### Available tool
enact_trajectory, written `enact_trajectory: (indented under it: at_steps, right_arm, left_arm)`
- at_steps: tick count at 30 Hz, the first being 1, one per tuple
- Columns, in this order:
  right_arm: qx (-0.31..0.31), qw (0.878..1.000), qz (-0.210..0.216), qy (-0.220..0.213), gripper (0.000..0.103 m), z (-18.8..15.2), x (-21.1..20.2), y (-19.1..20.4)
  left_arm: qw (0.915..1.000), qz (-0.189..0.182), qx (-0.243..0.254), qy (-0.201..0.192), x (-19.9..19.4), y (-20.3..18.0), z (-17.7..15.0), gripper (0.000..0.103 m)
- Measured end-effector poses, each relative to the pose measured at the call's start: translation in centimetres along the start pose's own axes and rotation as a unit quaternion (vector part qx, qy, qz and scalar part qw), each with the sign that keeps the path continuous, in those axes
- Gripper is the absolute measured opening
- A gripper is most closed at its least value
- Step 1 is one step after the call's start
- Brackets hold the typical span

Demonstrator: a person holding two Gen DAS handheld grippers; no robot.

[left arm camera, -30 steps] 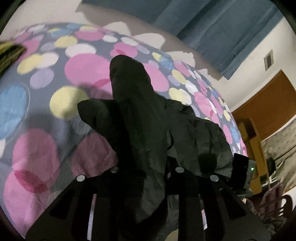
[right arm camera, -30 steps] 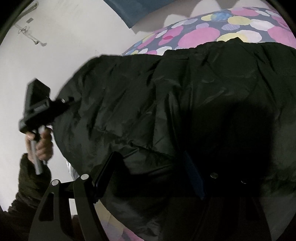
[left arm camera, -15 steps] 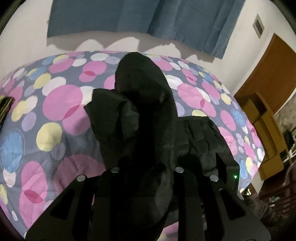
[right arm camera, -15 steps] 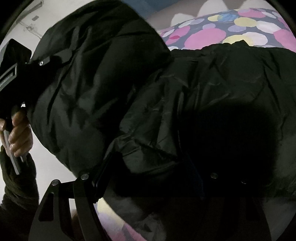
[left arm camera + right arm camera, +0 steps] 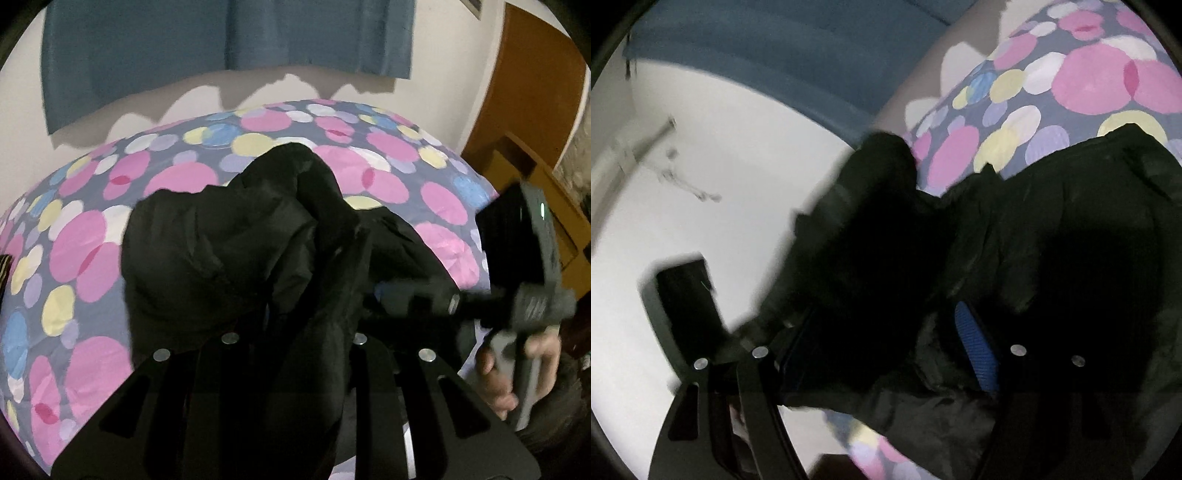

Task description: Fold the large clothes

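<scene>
A large black puffer jacket (image 5: 229, 251) lies bunched on a bed with a dotted cover (image 5: 81, 251). My left gripper (image 5: 291, 354) is shut on a fold of the jacket, which fills the gap between its fingers. My right gripper (image 5: 886, 354) is shut on another part of the jacket (image 5: 1052, 240), with cloth draped between its fingers. The right gripper also shows at the right of the left wrist view (image 5: 417, 299), close beside the left one. The left gripper's body shows blurred at the left of the right wrist view (image 5: 687, 295).
The bed's dotted cover (image 5: 1089, 85) stretches behind the jacket. A blue curtain (image 5: 221, 37) hangs on the white wall behind. A brown door (image 5: 535, 92) and a wooden shelf (image 5: 535, 184) stand at the right. A striped item (image 5: 4, 266) lies at the bed's left edge.
Both grippers have come close together with the jacket in them. The left gripper's fold has swung over toward the right gripper, and the jacket is more bunched.
</scene>
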State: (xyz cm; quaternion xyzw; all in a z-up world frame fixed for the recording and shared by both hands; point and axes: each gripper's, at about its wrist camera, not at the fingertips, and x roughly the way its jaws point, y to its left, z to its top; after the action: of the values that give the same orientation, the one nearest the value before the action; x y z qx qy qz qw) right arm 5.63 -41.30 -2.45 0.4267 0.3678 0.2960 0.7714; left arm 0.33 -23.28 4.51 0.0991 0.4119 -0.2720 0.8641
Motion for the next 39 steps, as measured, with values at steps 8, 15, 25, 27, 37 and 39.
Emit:
enact_trajectory:
  at_steps: [8,15,25,27,37,39]
  right_arm:
    - [0.003,1.0,-0.017,0.026,0.074,0.7,0.6,-0.7]
    - [0.018,0.997,-0.062,0.049,0.06,0.2,1.1,-2.8]
    - [0.017,0.995,-0.07,0.07,0.027,0.2,1.4,-3.9]
    - [0.021,0.995,-0.069,0.068,0.025,0.2,1.2,-4.3]
    - [0.029,0.995,-0.061,0.068,0.025,0.2,1.1,-4.8]
    - [0.028,0.995,-0.062,0.07,0.025,0.0,0.9,-4.7]
  left_arm:
    - [0.9978,0.009,0.065,-0.01,3.5,-6.6,-2.3,0.021]
    - [0.9926,0.04,0.112,-0.026,5.0,-9.2,-3.9,0.021]
    - [0.9902,0.015,0.131,-0.046,3.1,-9.9,-5.5,0.031]
    - [0.9894,-0.019,0.134,-0.053,1.3,-10.1,-6.0,0.036]
    - [0.9867,-0.057,0.007,-0.152,-7.4,-0.1,-6.3,0.065]
    - [0.9881,-0.039,-0.037,-0.144,-6.0,3.8,-6.4,0.065]
